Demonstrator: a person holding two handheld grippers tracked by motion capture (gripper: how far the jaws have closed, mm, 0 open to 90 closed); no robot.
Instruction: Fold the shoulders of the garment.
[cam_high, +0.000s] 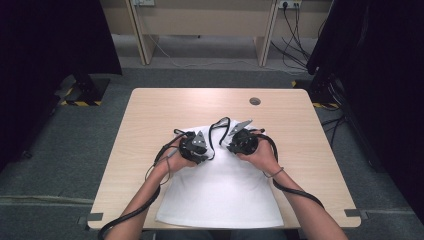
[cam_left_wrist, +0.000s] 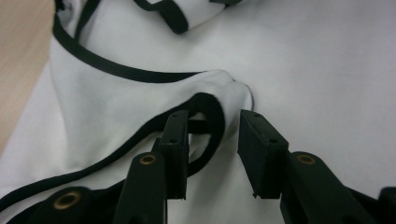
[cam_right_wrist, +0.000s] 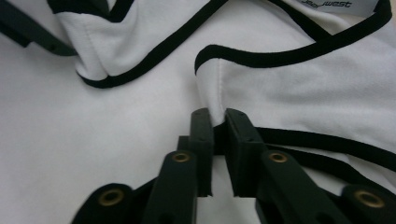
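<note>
Meanwhile, a white garment (cam_high: 220, 190) with black trim (cam_right_wrist: 289, 58) lay flat on the wooden worktop (cam_high: 150, 115), its lower part spread toward the person. The left gripper (cam_left_wrist: 212, 140) had its jaws parted around a bunched fold with a loop of trim between them, not yet pinched. The right gripper (cam_right_wrist: 217, 140) had its jaws closed on a narrow ridge of white cloth. Both hands held the grippers near each other over the garment's upper part.
</note>
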